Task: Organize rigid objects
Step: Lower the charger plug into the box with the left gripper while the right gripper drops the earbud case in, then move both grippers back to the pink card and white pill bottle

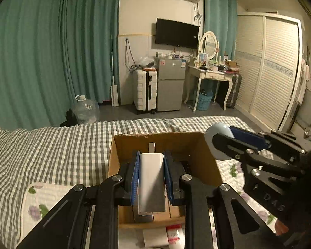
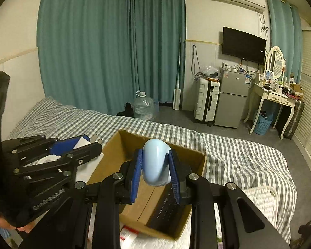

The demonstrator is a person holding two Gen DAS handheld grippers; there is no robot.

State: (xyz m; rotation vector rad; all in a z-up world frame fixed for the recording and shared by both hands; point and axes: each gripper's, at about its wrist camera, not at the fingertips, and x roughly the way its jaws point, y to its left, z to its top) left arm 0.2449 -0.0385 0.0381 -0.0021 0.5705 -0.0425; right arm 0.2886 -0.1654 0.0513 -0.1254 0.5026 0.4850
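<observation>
Cardboard box: brown, open-topped, sitting on the bed; the same box fills the middle of the right wrist view.
Box contents: a dark flat item with rows of small light marks leans against the right inner wall, its type unclear; the floor beside it is bare cardboard, with a seam running along it.
Left gripper: blue pads clamped on both sides of a white charger plug, held above the box opening.
White charger plug: upright block with a metal prong pointing away from the camera, over the box interior and clear of its floor.
Right gripper: blue pads pressed tight on a pale blue rounded object; in the left wrist view the same gripper hangs at the box's right rim with the pale blue object at its tip.
Pale blue rounded object: smooth, egg-like, glossy, poised above the open box near its far wall.
Bed: grey-and-white checked sheet under the box, with a floral quilted cover on the near side.
Near the box: a white packet with red print lies on the cover just in front of the box's near wall.
Background: green curtains, a white suitcase beside a small grey fridge, a water jug on the floor.
</observation>
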